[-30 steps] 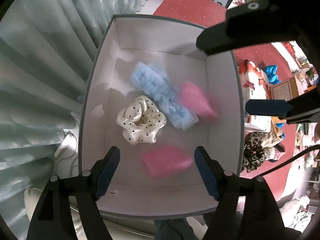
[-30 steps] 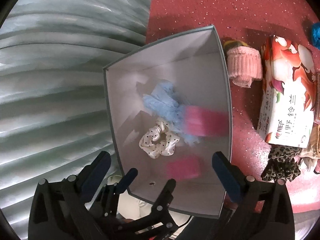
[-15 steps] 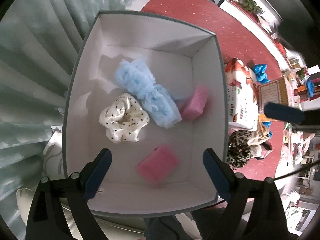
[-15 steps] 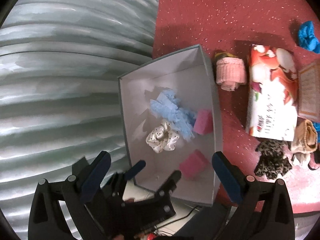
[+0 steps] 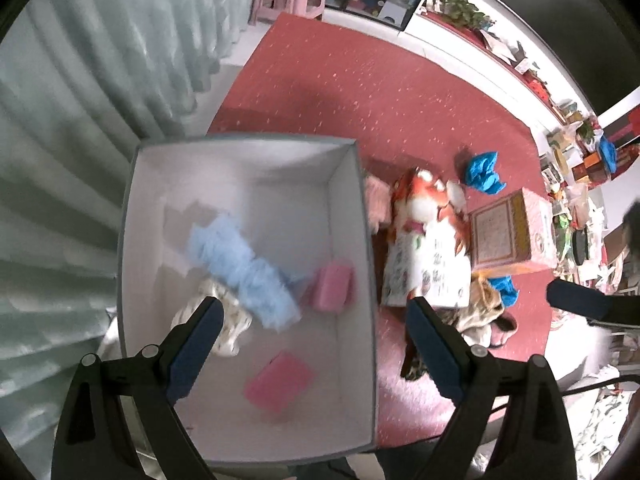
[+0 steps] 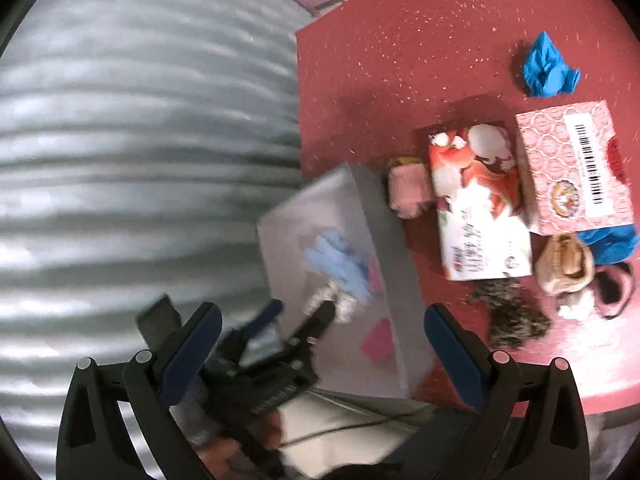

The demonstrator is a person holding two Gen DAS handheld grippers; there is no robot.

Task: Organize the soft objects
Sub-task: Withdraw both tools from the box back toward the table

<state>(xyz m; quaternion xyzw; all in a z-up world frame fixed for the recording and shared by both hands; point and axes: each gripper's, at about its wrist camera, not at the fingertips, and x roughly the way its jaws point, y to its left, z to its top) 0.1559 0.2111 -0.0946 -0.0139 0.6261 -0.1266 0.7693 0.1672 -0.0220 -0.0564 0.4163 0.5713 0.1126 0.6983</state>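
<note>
A fluffy blue scrunchie (image 5: 244,276), a shiny dotted scrunchie (image 5: 224,328) and two soft pink sponge blocks (image 5: 334,288) are seen inside the grey box (image 5: 370,264). Nothing is held by the wide left gripper (image 5: 312,352) or the wide right gripper (image 6: 320,352). A furry spotted scrunchie (image 6: 512,316) lies at 3 o'clock from the box, on the red table (image 6: 400,40).

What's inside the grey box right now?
Inside the grey box: a light blue ruffled scrunchie, a white polka-dot scrunchie partly under it and behind a gripper finger, and two pink sponges. Anything beneath the scrunchies is hidden.
</note>
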